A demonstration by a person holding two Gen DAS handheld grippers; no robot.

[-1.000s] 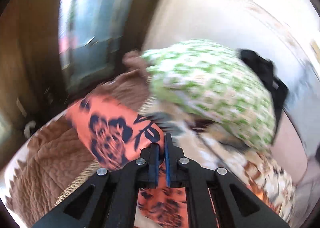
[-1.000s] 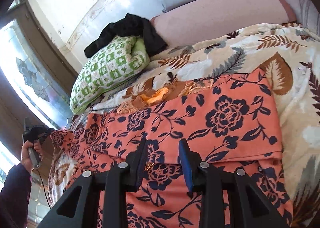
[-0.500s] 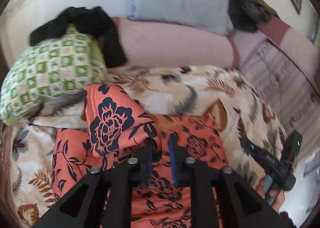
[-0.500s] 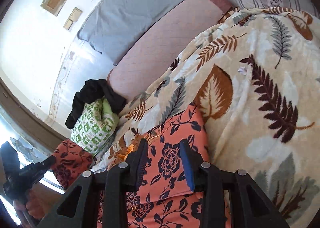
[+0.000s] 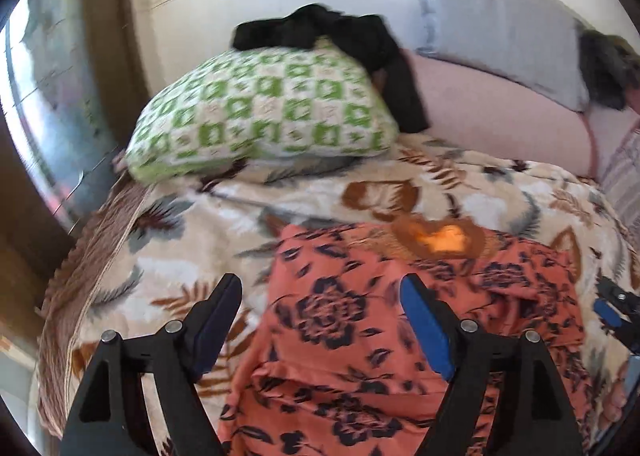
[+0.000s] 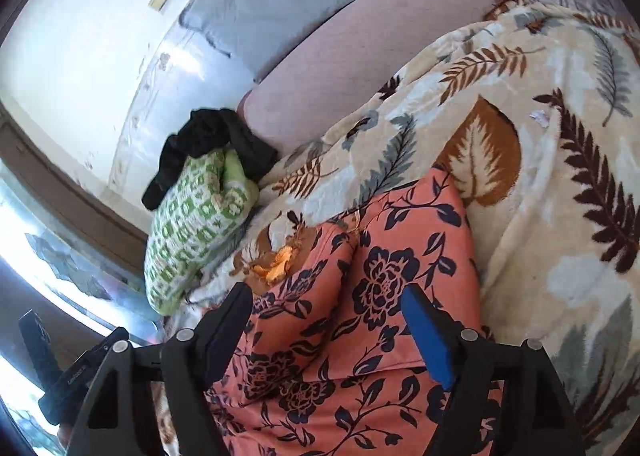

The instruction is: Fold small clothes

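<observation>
Where the leaf-print blanket covers the bed, the folded orange floral garment lies flat on it, below the green checked pillow with black clothing draped on top. The left gripper and right gripper have just been opening; both now hover released above the garment, jaws wide, pads pressing nothing.

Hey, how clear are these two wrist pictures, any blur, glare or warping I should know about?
Left wrist view: motion blur smears the green checked pillow and the orange floral garment; the frame bows at its fisheye edges. Right wrist view: sharper, the garment's flowers are crisp, but the window at lower left is blown out white, and the wall curves strongly.
</observation>
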